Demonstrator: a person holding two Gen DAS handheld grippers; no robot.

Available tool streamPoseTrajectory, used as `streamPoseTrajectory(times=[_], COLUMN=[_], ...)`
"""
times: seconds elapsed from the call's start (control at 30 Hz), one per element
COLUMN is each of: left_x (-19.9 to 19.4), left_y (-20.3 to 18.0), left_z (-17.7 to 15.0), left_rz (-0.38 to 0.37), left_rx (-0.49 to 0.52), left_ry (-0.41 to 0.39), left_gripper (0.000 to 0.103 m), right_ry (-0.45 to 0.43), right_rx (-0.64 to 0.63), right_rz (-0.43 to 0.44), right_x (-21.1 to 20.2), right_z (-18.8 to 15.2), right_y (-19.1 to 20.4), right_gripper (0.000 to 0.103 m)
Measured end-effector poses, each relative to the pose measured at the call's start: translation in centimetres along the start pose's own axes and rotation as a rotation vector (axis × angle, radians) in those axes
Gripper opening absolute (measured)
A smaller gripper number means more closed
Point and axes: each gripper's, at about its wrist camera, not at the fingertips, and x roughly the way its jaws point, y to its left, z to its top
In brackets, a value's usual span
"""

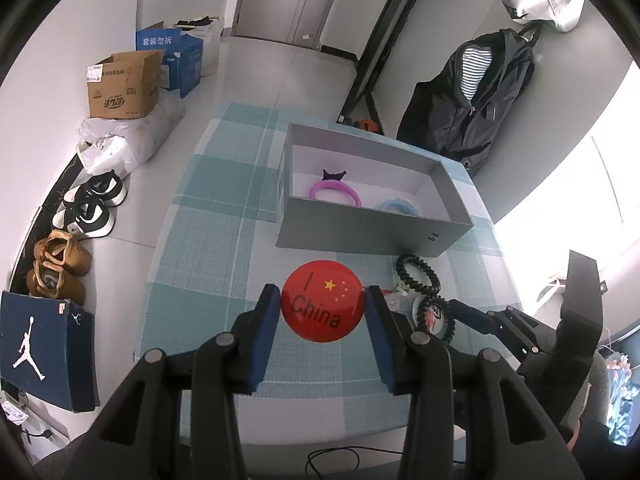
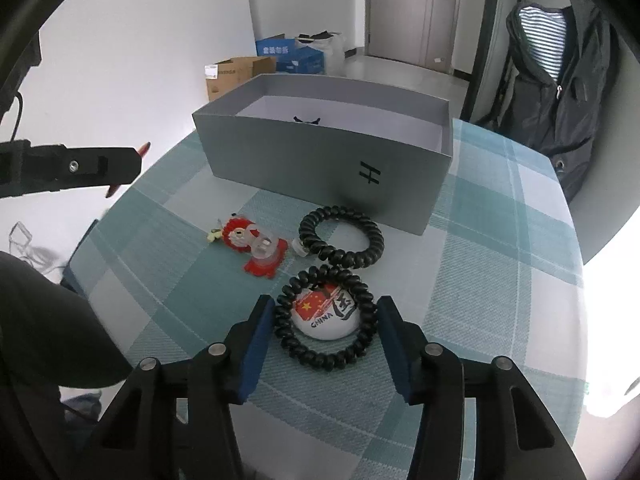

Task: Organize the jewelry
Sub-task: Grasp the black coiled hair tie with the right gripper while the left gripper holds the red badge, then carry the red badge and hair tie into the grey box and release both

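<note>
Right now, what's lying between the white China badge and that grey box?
In the right wrist view, a black spiral hair tie lies on the cloth between the white China badge and the grey box; another black coil rings the badge itself.

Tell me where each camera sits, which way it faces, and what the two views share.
Left wrist: rides the left gripper, looking along its fingers, shut on the red badge, toward the grey box.
Right wrist: rides the open right gripper, over a black coil tie ringing a white badge.
Shared: box, coil ties, checked cloth.
</note>
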Motion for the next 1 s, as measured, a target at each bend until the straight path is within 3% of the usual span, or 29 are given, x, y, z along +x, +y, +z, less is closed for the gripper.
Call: streamPoseTrajectory(times=[0.53,1.0], left_x=[0.5,0.9], left_y=[-0.6,-2.3], left_z=[0.1,3.6], left_rz=[0.012,0.022], left_rx=[0.0,0.017], left_ry=[0.011,-0.027], left_gripper=[0.038,0.038], right_ry=[-0.094,-0.188], right_rx=[0.119,0.18], right_rz=[0.156,0.235], right_x=[-3.6,-5.5], right_z=[0.9,7.0], right_y=[-2.0,-4.7], right_gripper=[0.048,0.048])
